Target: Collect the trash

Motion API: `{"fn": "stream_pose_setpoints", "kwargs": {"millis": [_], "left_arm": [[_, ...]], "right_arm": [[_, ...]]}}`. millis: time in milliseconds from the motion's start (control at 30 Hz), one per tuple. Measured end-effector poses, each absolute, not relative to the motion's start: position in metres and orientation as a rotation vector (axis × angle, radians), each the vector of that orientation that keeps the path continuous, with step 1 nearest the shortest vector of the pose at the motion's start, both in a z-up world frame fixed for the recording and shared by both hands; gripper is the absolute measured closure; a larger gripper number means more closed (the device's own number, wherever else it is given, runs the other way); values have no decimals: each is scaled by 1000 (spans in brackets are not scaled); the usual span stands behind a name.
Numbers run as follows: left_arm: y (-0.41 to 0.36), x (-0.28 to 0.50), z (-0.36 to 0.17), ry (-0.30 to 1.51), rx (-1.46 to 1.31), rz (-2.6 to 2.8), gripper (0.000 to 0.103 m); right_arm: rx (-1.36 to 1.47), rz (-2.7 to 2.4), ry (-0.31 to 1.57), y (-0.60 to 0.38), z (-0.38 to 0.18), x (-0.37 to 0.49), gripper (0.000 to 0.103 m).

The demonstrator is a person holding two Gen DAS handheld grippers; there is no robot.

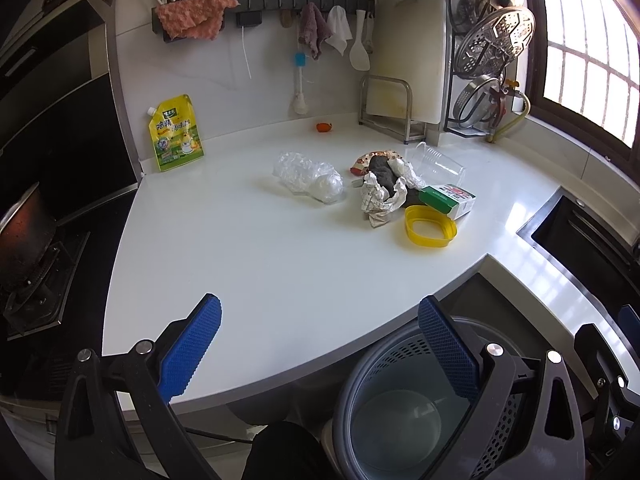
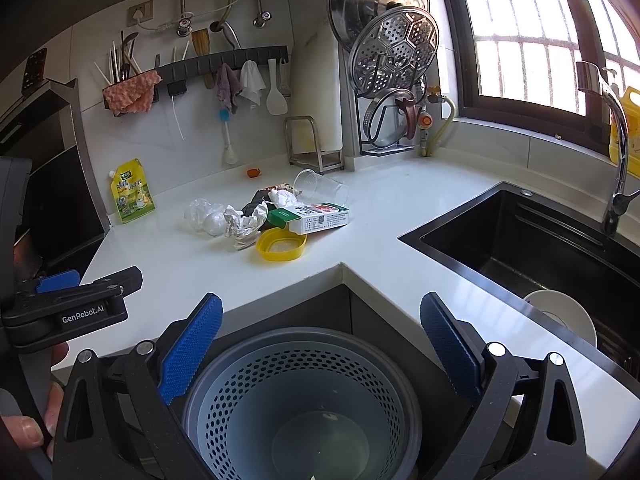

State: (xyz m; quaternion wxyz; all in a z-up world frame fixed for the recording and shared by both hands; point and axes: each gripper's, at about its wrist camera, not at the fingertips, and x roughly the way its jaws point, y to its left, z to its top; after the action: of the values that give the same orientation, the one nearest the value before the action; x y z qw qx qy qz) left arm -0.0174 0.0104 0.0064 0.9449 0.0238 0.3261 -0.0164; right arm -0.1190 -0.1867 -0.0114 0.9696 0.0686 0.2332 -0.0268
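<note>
Blue-padded left gripper (image 1: 320,344) gapes wide, holding nothing, above the counter edge; below it a grey perforated bin (image 1: 360,376) looks empty. Trash pile (image 1: 384,192) lies mid-counter, beside a tipped, empty clear cup (image 1: 440,162).

Right gripper (image 2: 320,342), likewise spread and empty, hovers over that bin (image 2: 240,404); the black sink (image 2: 520,248) holds a white dish (image 2: 568,314).

A home kitchen: white countertop (image 2: 392,216), black sink (image 2: 532,248), stove (image 1: 36,280), hanging utensil rail (image 1: 304,0).
</note>
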Motion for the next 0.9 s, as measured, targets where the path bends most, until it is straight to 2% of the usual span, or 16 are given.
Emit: {"fn": "stream_pose_setpoints", "kwargs": {"millis": [900], "left_arm": [[8,-17,4,674,53,-34,6]], "right_arm": [[140,-54,473,-187,-13,-120,8]]}}
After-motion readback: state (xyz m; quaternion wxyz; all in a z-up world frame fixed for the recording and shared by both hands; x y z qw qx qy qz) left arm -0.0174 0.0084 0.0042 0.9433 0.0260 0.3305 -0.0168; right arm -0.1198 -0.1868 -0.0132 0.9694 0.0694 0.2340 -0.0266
